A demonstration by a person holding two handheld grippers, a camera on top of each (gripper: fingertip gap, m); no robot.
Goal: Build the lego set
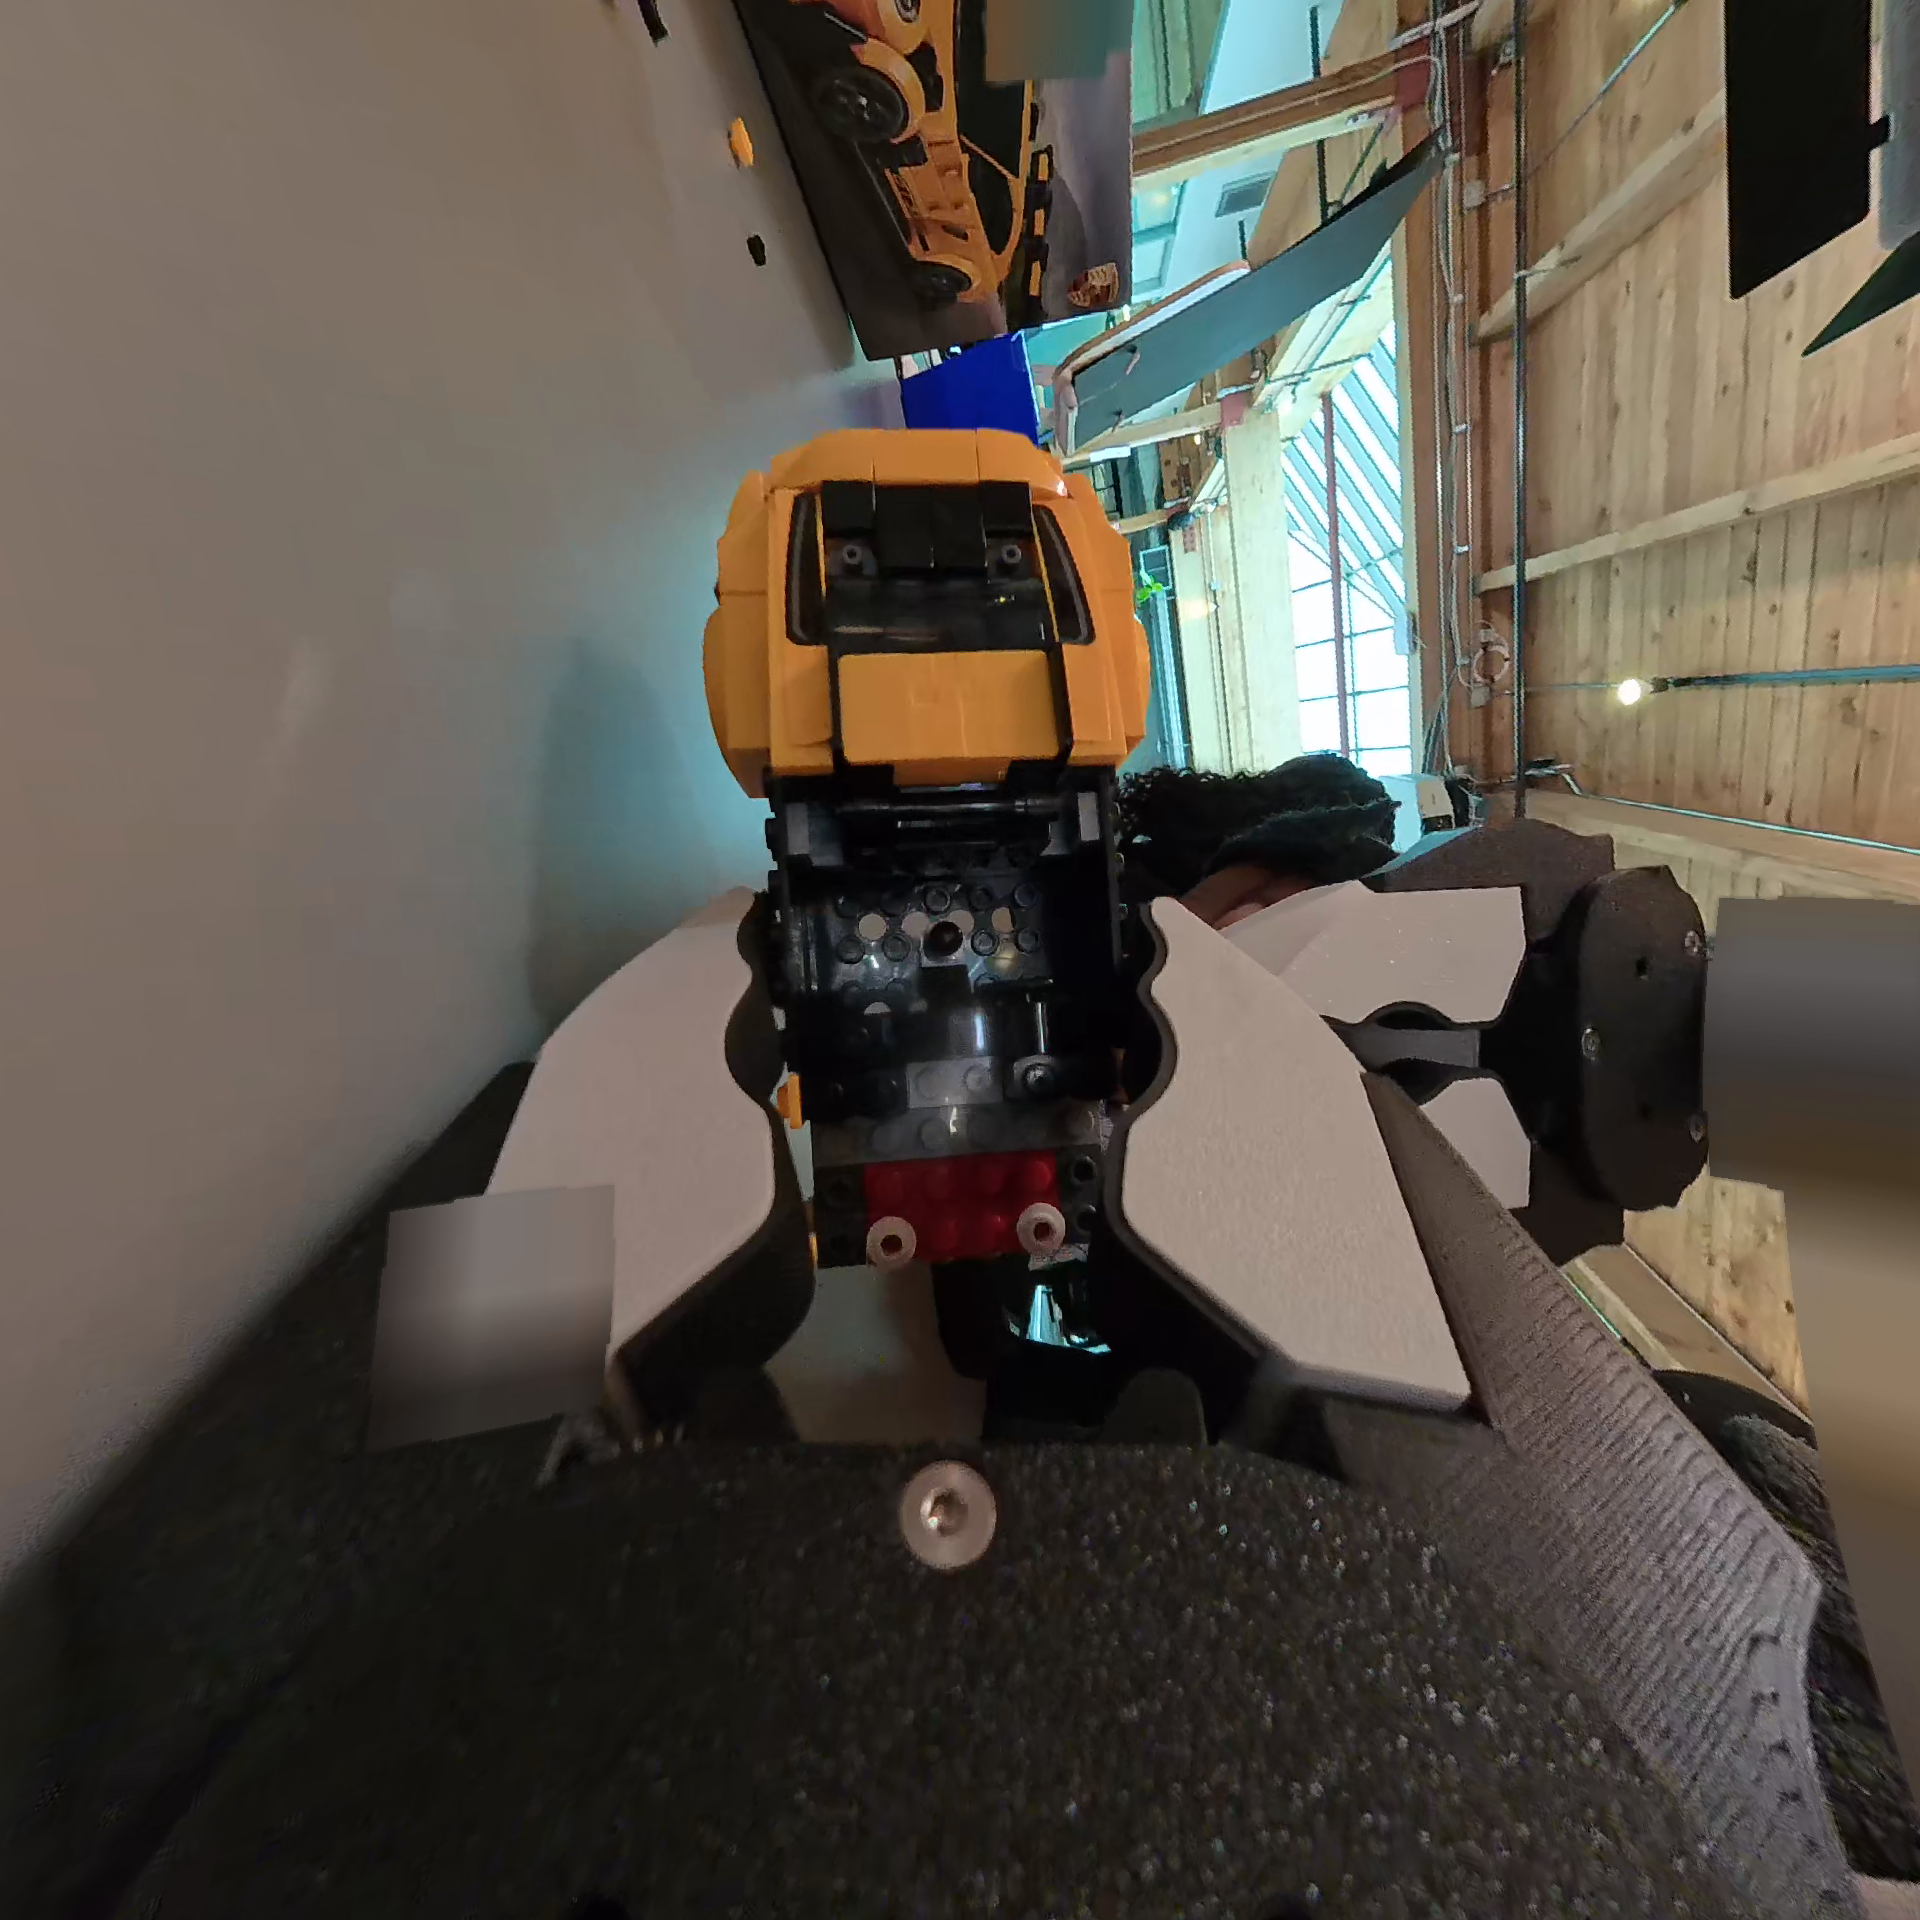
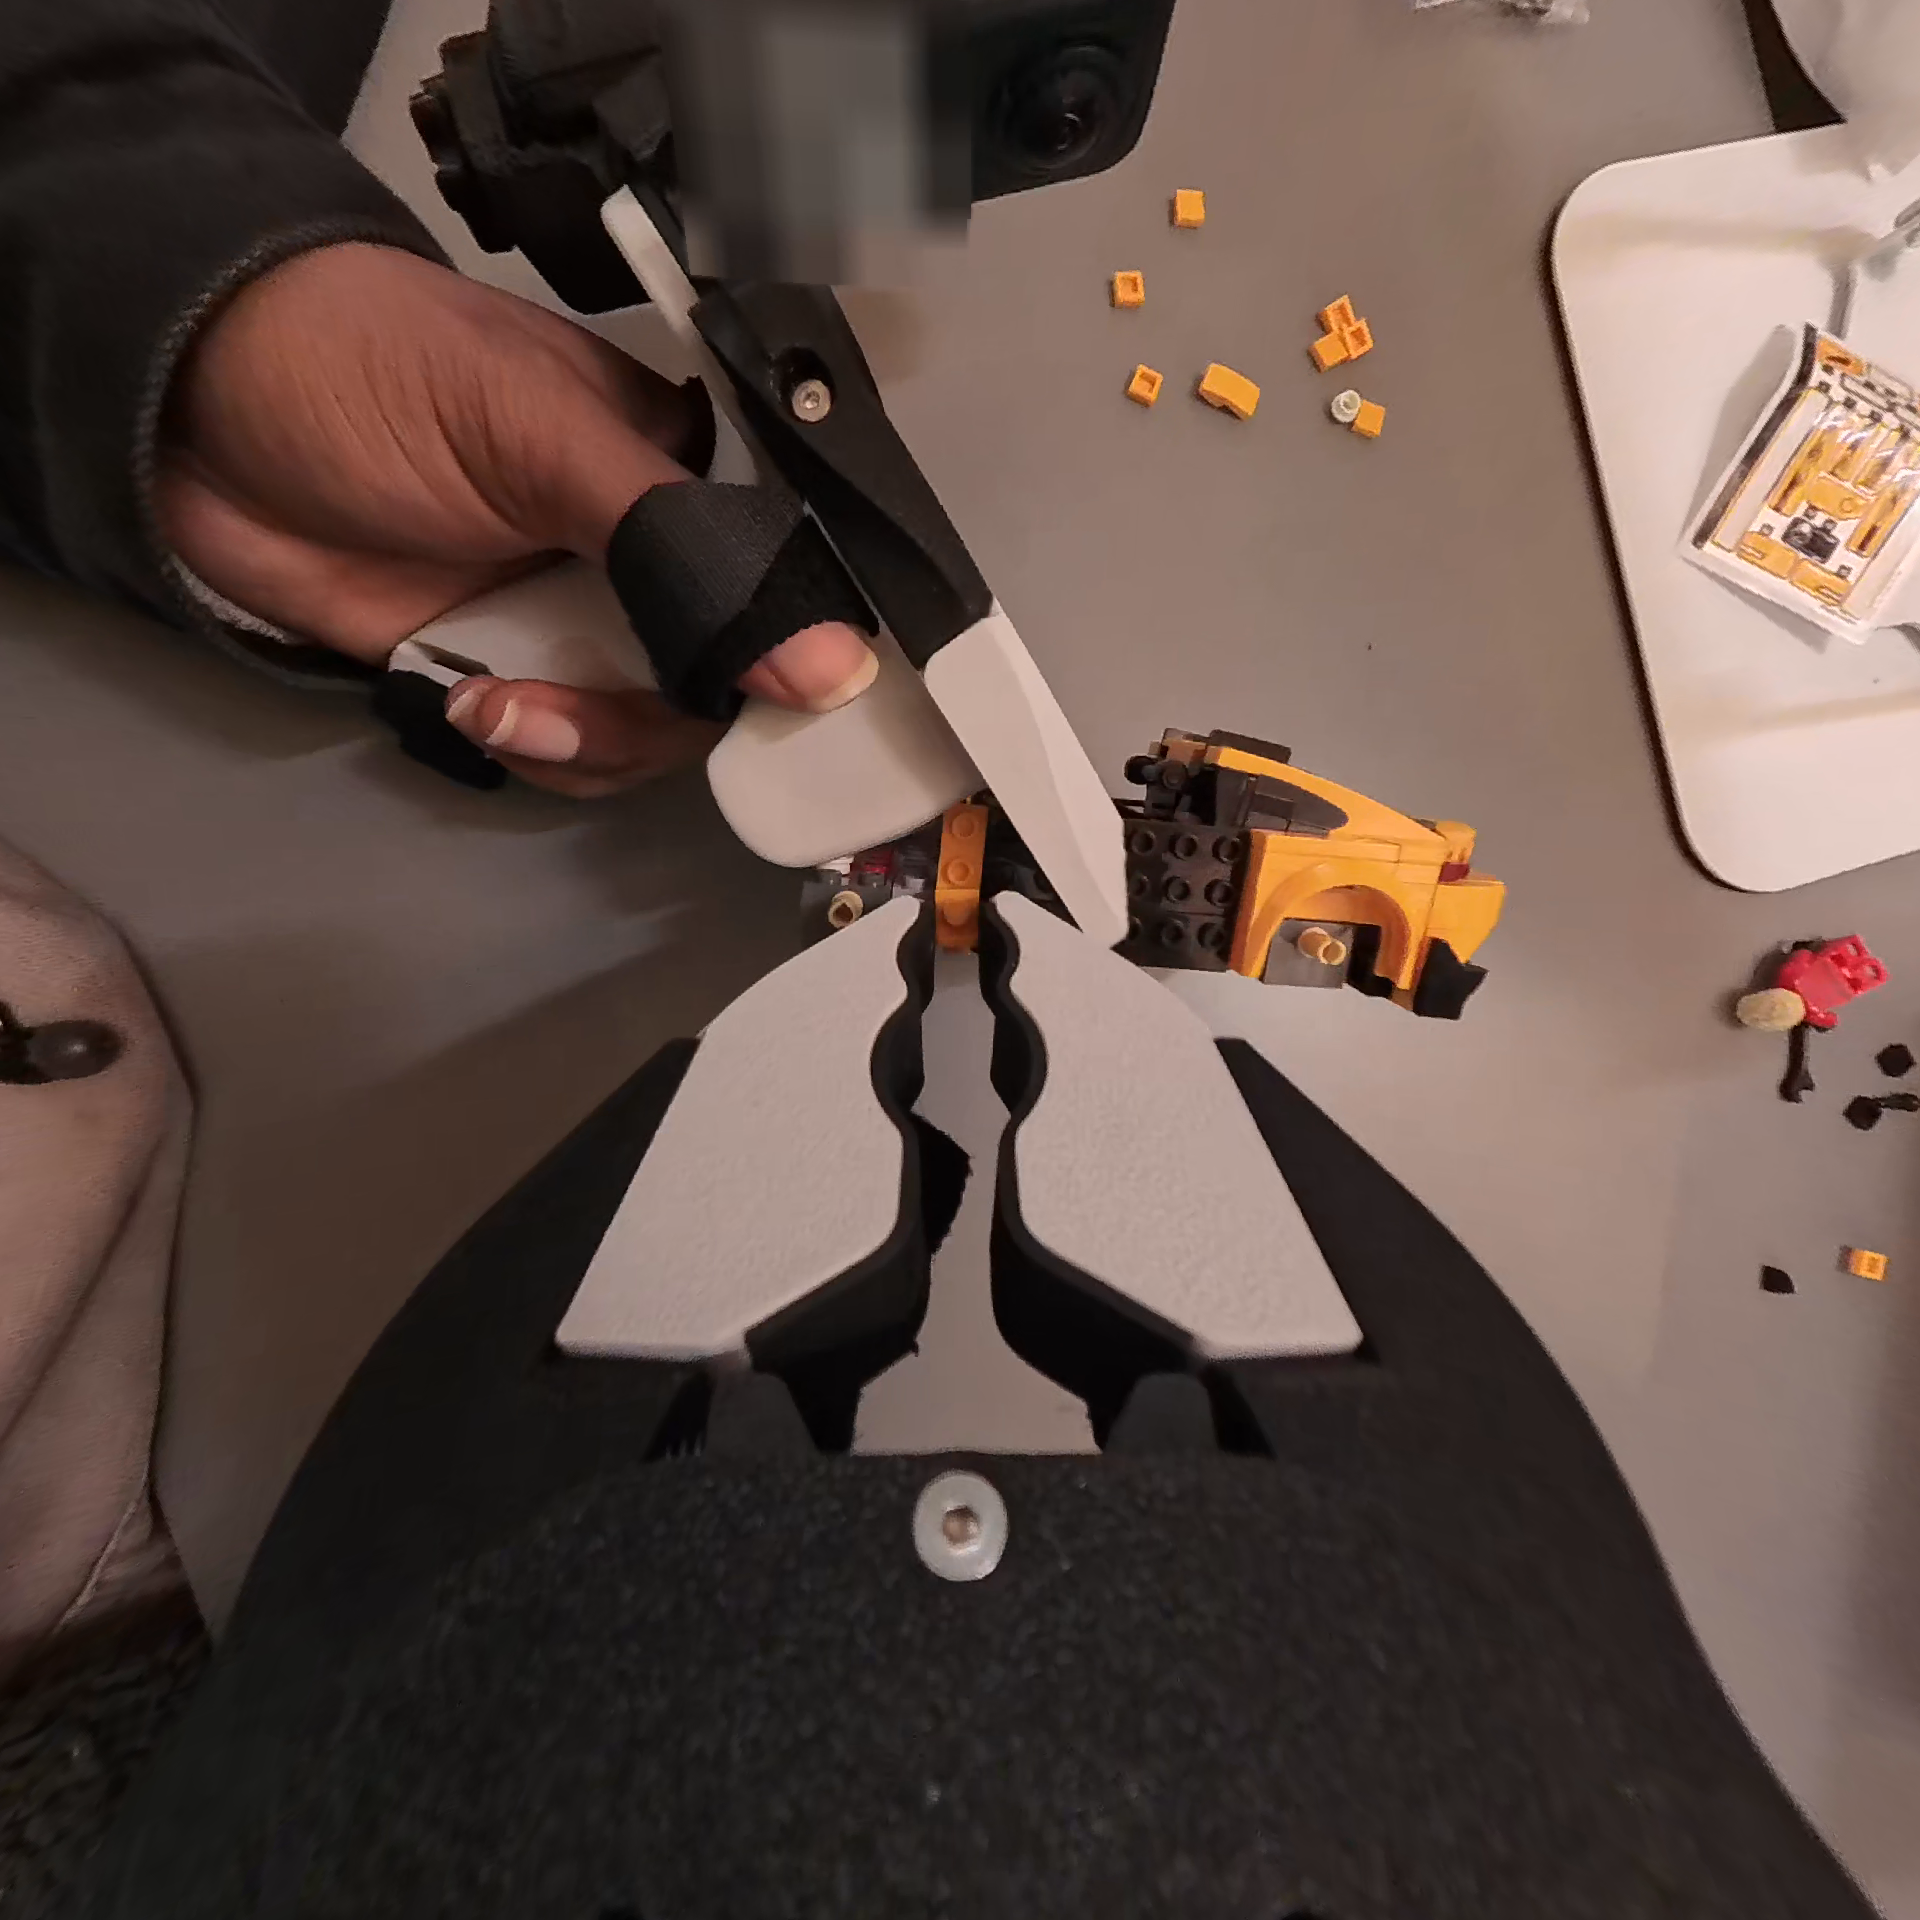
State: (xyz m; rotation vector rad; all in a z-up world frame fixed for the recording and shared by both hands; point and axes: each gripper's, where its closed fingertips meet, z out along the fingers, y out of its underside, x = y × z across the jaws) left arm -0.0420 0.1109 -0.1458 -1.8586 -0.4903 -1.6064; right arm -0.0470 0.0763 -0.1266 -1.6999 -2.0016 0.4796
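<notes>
Both wrist views closely share the brick car (image 1: 925,665).

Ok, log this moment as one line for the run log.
left gripper: clamped on toy brick car, held off grey table | right gripper: pinching orange brick on car's side | loose orange pieces nearby

— How is the light in the left wrist view?
— Mixed: daylight blows out the tall window (image 1: 1340,582) at the back, and a small ceiling lamp (image 1: 1629,690) flares. The pale grey bench (image 1: 312,520) smears into blur towards the left edge.
— And the right wrist view?
— Dimmer, even, warm. Soft shadows lie under the yellow-and-black brick car (image 2: 1299,883). Straight lines bow near the borders; the corners go soft.
</notes>
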